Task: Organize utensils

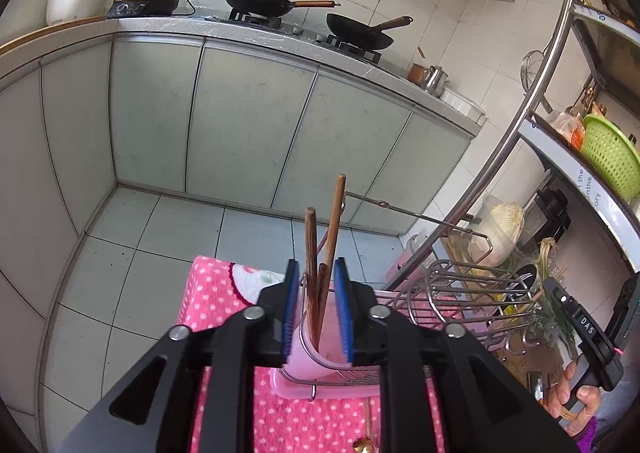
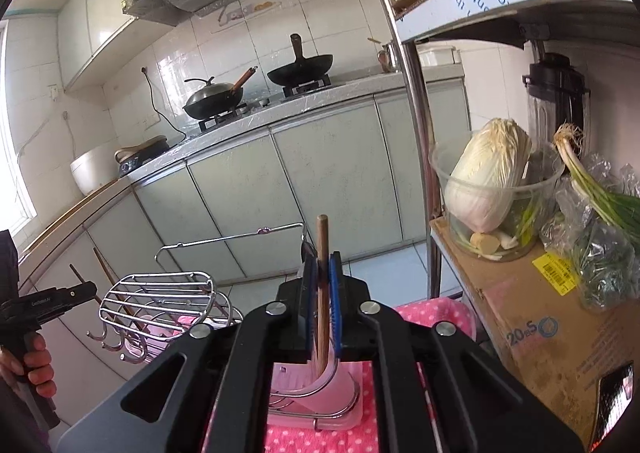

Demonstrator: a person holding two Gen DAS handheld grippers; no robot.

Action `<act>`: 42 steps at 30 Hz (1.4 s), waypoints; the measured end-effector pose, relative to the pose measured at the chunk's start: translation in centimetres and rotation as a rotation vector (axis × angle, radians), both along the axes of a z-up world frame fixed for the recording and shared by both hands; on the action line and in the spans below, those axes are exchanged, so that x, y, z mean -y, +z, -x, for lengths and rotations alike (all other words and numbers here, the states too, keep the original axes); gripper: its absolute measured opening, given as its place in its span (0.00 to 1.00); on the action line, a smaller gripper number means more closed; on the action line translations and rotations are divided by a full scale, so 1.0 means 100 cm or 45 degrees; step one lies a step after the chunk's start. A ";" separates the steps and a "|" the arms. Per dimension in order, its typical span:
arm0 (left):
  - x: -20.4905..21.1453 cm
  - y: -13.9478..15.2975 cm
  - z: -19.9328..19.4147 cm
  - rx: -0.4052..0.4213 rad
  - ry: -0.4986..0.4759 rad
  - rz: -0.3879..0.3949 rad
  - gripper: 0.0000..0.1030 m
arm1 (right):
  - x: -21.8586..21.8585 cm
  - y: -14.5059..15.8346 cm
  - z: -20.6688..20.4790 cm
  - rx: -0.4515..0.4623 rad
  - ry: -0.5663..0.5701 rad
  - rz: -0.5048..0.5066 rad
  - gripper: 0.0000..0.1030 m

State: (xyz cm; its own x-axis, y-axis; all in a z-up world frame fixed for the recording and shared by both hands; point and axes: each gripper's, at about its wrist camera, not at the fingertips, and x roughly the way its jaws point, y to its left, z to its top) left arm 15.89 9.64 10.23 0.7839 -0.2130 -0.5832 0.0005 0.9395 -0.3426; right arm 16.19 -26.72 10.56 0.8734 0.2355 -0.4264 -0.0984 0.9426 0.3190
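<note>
The left claw (image 1: 317,293) stands narrowly parted over a pink plastic cup (image 1: 320,357) that sits in a chrome wire holder (image 1: 472,293). Three brown wooden chopsticks (image 1: 312,265) stand upright in that cup between the blue pads (image 1: 343,309), and a gap shows on each side of them, so the pads do not press on the sticks. The cup and wire holder rest on a pink tray (image 1: 288,385), which lies on a pink cloth with white dots (image 1: 216,285) covering the surface. In the right wrist view the right claw (image 2: 321,285) is also narrowly parted, with a single wooden chopstick (image 2: 322,253) upright between its pads (image 2: 335,305); the stick's lower end stands inside another pink cup (image 2: 320,389) in a wire frame on the pink tray (image 2: 352,413). The stick sits very close to the left pad, and whether it touches cannot be told. To the left in that view lies the chrome wire basket (image 2: 160,293) with hooks along its lower edge, and two more chopsticks lean behind it. A hand (image 2: 28,365) grips the handle of the left gripper at the left edge of this view, and a hand (image 1: 576,401) grips the other gripper at the lower right of the left wrist view. Beside the surface stands a metal shelf rack (image 2: 416,133) with a napa cabbage (image 2: 488,173) in a clear bowl on a cardboard box (image 2: 532,325).
</note>
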 end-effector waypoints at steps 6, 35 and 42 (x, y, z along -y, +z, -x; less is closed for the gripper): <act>-0.011 0.017 0.016 0.081 0.034 0.032 0.36 | 0.006 0.012 0.012 0.043 -0.010 -0.006 0.39; 0.049 -0.120 0.107 -0.282 -0.240 0.087 0.39 | -0.048 -0.135 0.073 -0.566 0.291 -0.292 0.38; 0.042 -0.146 0.113 -0.352 -0.239 0.137 0.39 | -0.084 -0.177 0.049 -0.781 0.379 -0.387 0.19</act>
